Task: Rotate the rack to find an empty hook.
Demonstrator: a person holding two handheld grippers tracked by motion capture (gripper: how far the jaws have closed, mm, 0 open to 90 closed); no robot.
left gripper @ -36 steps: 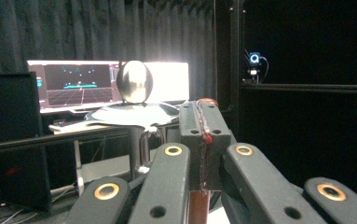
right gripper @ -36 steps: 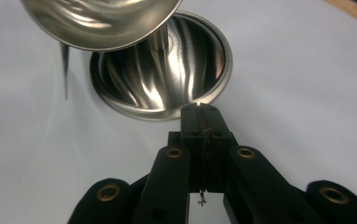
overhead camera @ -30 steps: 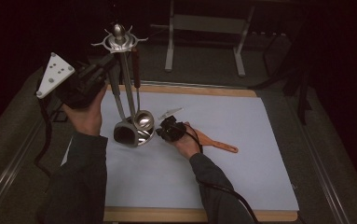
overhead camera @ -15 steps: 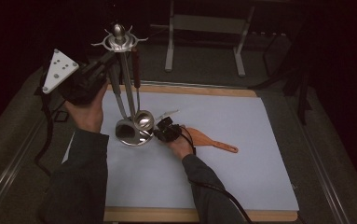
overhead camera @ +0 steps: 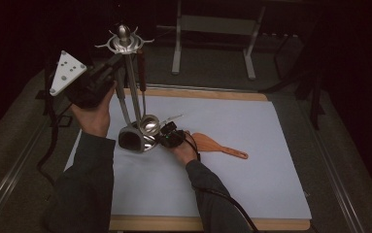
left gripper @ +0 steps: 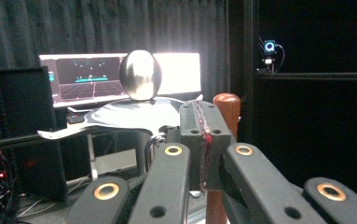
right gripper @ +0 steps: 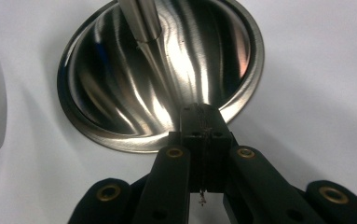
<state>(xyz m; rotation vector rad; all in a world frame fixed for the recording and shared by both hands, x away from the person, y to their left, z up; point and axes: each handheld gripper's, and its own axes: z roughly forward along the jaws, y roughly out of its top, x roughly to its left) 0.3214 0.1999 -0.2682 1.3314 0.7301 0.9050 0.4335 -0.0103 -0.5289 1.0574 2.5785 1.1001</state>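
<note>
Left gripper (overhead camera: 107,73) higher on rack (overhead camera: 127,87)

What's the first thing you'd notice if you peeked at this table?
The tall shiny steel utensil stand with its ball-shaped knob and hooks, rising at the back left of the white mat. The left gripper is up beside its top, near a hanging tool with a reddish-brown wooden handle. The right gripper is at the stand's round mirror-like base, and an orange-brown wooden spatula lies just right of that hand.
</note>
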